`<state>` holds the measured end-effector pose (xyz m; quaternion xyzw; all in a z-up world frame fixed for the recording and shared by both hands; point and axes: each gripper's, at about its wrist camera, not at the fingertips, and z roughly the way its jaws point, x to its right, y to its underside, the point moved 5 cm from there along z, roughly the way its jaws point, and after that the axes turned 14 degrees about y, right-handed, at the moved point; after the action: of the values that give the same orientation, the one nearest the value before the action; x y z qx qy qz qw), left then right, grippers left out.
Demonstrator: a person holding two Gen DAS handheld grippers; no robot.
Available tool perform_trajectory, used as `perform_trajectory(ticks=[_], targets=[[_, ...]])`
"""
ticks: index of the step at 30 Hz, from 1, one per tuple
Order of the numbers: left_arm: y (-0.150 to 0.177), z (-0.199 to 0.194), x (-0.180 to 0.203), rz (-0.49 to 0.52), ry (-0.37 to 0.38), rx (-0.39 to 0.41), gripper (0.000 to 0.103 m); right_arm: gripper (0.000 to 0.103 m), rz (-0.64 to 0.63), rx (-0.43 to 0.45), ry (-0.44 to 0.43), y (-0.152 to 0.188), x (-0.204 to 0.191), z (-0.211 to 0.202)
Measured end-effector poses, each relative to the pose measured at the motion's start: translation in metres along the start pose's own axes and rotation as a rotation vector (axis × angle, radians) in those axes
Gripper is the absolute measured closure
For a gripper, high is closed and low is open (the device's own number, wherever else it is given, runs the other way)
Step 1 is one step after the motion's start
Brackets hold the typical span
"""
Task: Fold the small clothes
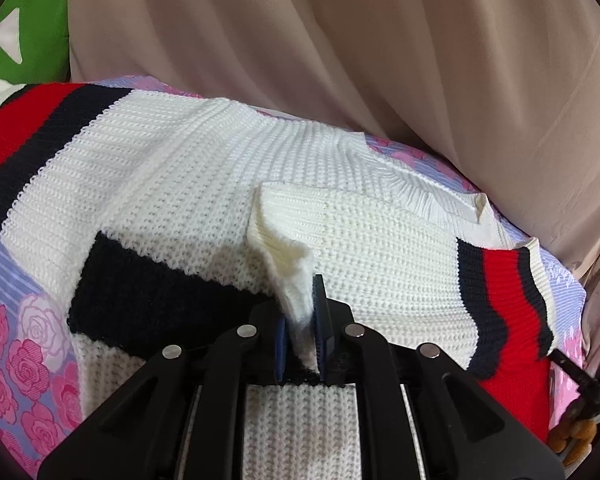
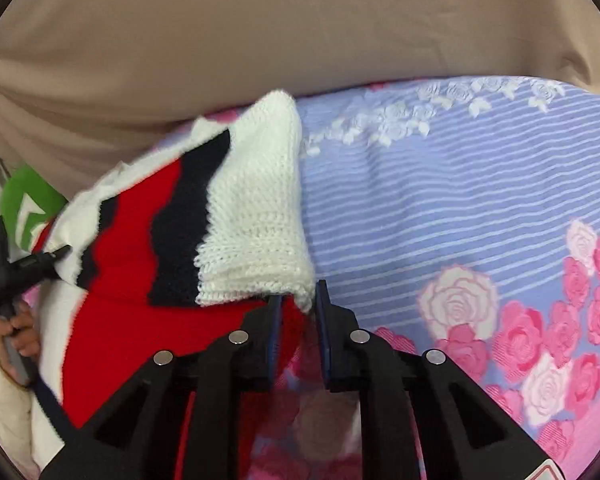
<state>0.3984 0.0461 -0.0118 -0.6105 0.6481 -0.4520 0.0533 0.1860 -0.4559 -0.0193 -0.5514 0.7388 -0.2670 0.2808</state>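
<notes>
A small white knit sweater [image 1: 188, 168] with red and navy stripes lies on a floral sheet [image 1: 16, 320]. My left gripper [image 1: 302, 322] is shut on a white fold of the sweater, lifted a little over its body. In the right wrist view my right gripper [image 2: 298, 308] holds the sweater's striped edge [image 2: 244, 224] raised off the sheet [image 2: 460, 184]; the jaws stand a little apart with the white knit corner between them. The other gripper [image 2: 8, 272] and the hand holding it show at the far left.
A beige cloth [image 1: 340, 40] hangs along the far side of the bed. A green item with white marks [image 1: 24, 32] lies at the far left. The floral sheet stretches out to the right of the sweater in the right wrist view.
</notes>
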Motion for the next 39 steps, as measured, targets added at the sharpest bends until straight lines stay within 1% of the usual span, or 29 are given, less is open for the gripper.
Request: perform_trajectory(ticks=[1, 2, 3, 4, 5, 6, 7, 8, 12, 13, 14, 15, 16, 17, 19, 20, 21, 22, 23, 24, 25, 29, 31, 33, 34, 35, 37, 38, 39], targets=[[0.000, 0.001, 0.001, 0.003, 0.007, -0.001, 0.091, 0.089, 0.000, 0.034, -0.004, -0.005, 0.000, -0.011], [0.000, 0.003, 0.002, 0.000, 0.022, -0.001, 0.086, 0.083, 0.006, 0.069, -0.018, -0.012, 0.001, -0.025], [0.000, 0.003, 0.003, -0.006, 0.046, 0.001, 0.076, 0.079, 0.011, 0.091, -0.039, -0.021, 0.000, -0.034], [0.000, 0.003, 0.002, -0.013, 0.072, 0.004, 0.070, 0.068, 0.016, 0.108, -0.058, -0.029, -0.005, -0.041], [-0.001, 0.003, 0.003, -0.025, 0.100, 0.011, 0.060, 0.050, 0.028, 0.127, -0.080, -0.041, -0.012, -0.042], [-0.003, 0.001, 0.003, -0.031, 0.110, 0.022, 0.050, 0.040, 0.036, 0.141, -0.094, -0.052, -0.015, -0.041], [-0.005, 0.000, 0.003, -0.033, 0.104, 0.038, 0.045, 0.028, 0.045, 0.149, -0.104, -0.067, -0.017, -0.033], [-0.008, -0.002, 0.003, -0.029, 0.086, 0.059, 0.039, 0.026, 0.051, 0.134, -0.106, -0.079, -0.043, -0.015], [-0.022, 0.004, -0.002, -0.017, 0.032, 0.071, 0.039, 0.026, 0.114, -0.004, -0.059, -0.110, -0.054, 0.063], [-0.025, 0.007, -0.002, -0.017, 0.034, 0.060, 0.040, 0.026, 0.120, -0.046, -0.025, -0.112, -0.055, 0.083], [-0.029, 0.008, -0.002, -0.010, 0.028, 0.052, 0.048, 0.037, 0.118, -0.087, 0.000, -0.113, -0.057, 0.099], [-0.033, 0.011, 0.001, 0.008, 0.014, 0.040, 0.066, 0.051, 0.101, -0.117, -0.011, -0.113, -0.062, 0.108], [-0.038, 0.013, 0.003, 0.029, -0.002, 0.029, 0.077, 0.083, 0.074, -0.111, -0.029, -0.117, -0.070, 0.108], [-0.043, 0.014, 0.005, 0.048, -0.013, 0.021, 0.097, 0.085, 0.070, -0.066, -0.046, -0.122, -0.075, 0.098], [-0.054, 0.012, 0.009, 0.058, -0.006, 0.034, 0.097, 0.087, 0.089, 0.082, -0.132, -0.136, -0.077, 0.063], [-0.060, 0.010, 0.011, 0.067, -0.013, 0.053, 0.097, 0.087, 0.099, 0.129, -0.146, -0.138, -0.074, 0.052], [-0.062, 0.010, 0.012, 0.075, -0.029, 0.065, 0.097, 0.087, 0.100, 0.156, -0.108, -0.139, -0.068, 0.052], [-0.063, 0.016, 0.010, 0.080, -0.053, 0.067, 0.098, 0.087, 0.084, 0.125, -0.012, -0.138, -0.062, 0.068], [-0.061, 0.021, 0.005, 0.077, -0.080, 0.053, 0.097, 0.087, 0.039, 0.022, 0.075, -0.130, -0.059, 0.098], [-0.058, 0.032, 0.000, 0.064, -0.095, 0.029, 0.097, 0.087, 0.016, -0.052, 0.121, -0.122, -0.057, 0.116], [-0.055, 0.037, -0.003, 0.059, -0.095, 0.032, 0.097, 0.087, 0.013, -0.037, 0.131, -0.118, -0.056, 0.115], [-0.050, 0.007, 0.007, 0.070, -0.075, 0.067, 0.094, 0.077, 0.000, 0.143, 0.068, -0.115, -0.072, 0.038], [-0.039, -0.009, 0.016, 0.081, -0.058, 0.073, 0.092, 0.077, -0.040, 0.166, 0.024, -0.101, -0.085, 0.010], [-0.026, -0.017, 0.030, 0.130, -0.075, 0.073, 0.076, 0.077, -0.122, 0.125, -0.024, -0.081, -0.105, 0.004], [-0.018, -0.013, 0.037, 0.156, -0.095, 0.054, 0.074, 0.077, -0.170, 0.091, -0.029, -0.071, -0.116, 0.010], [-0.012, -0.006, 0.039, 0.170, -0.107, 0.021, 0.074, 0.082, -0.214, 0.059, 0.005, -0.057, -0.121, 0.019], [0.000, 0.013, 0.035, 0.170, -0.147, -0.057, 0.075, 0.090, -0.265, -0.009, 0.120, -0.039, -0.119, 0.050], [0.006, 0.021, 0.028, 0.155, -0.158, -0.082, 0.077, 0.090, -0.231, -0.003, 0.087, -0.036, -0.106, 0.053], [0.008, 0.017, 0.027, 0.160, -0.146, -0.054, 0.077, 0.091, -0.183, -0.005, 0.054, -0.038, -0.093, 0.049]])
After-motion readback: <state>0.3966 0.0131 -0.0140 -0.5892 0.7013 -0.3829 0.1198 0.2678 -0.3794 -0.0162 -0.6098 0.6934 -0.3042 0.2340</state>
